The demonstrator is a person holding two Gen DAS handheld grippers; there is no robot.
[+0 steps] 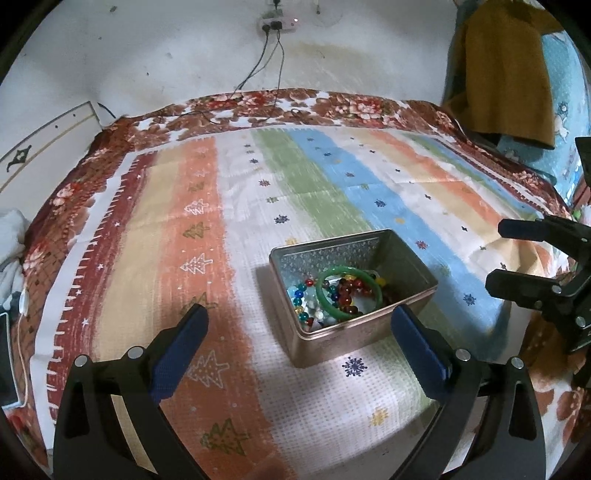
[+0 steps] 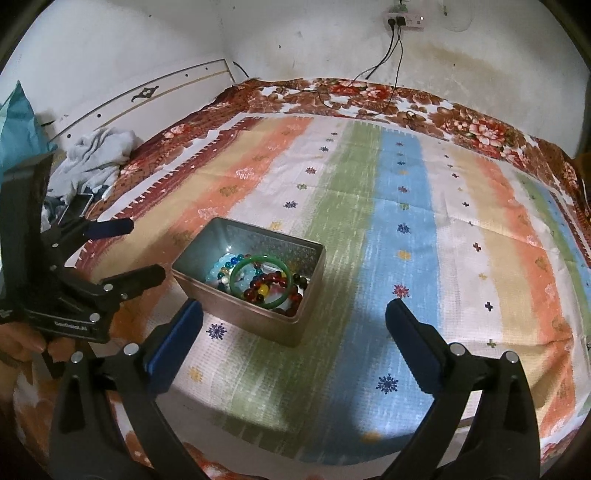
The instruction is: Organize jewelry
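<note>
Item: tin point(image 1: 354, 295), rectangular, metal, lid off, patterned inner walls. Stands on the bed's striped cloth point(image 1: 258, 206); in the left wrist view just past 12 o'clock of centre, in the right wrist view at 9 o'clock of centre point(image 2: 251, 280).

Contents: green bangle point(image 1: 349, 293), tilted, resting on top of the beads; bead bracelets point(image 1: 347, 291) in red, amber, blue, green and yellow, piled together on the tin floor. Pale blue beads point(image 2: 216, 273) lie toward the tin's 9 o'clock side in the right wrist view. The number of bracelets cannot be told.

Left claw point(image 1: 301, 326): spread wide, blue pads showing, nothing between the fingers. Its tips stand either side of the tin's near corner in the picture, apart from it; the right finger point(image 1: 417, 350) overlaps the tin's near wall. Whether it touches cannot be told.

Right claw point(image 2: 295, 321): spread wide, empty. The tin sits at 11 o'clock of its gap, near the left finger point(image 2: 177, 336).

Cross views: the right claw shows at 3 o'clock in the left wrist view point(image 1: 517, 262), the left claw at 9 o'clock in the right wrist view point(image 2: 129, 251), with a hand point(image 2: 22, 341) on its grip.

Surroundings: floral sheet point(image 1: 110, 155) beneath the cloth; white wall with socket point(image 1: 277, 22) and cables at 12 o'clock; crumpled grey cloth point(image 2: 99, 147) at 10 o'clock.
</note>
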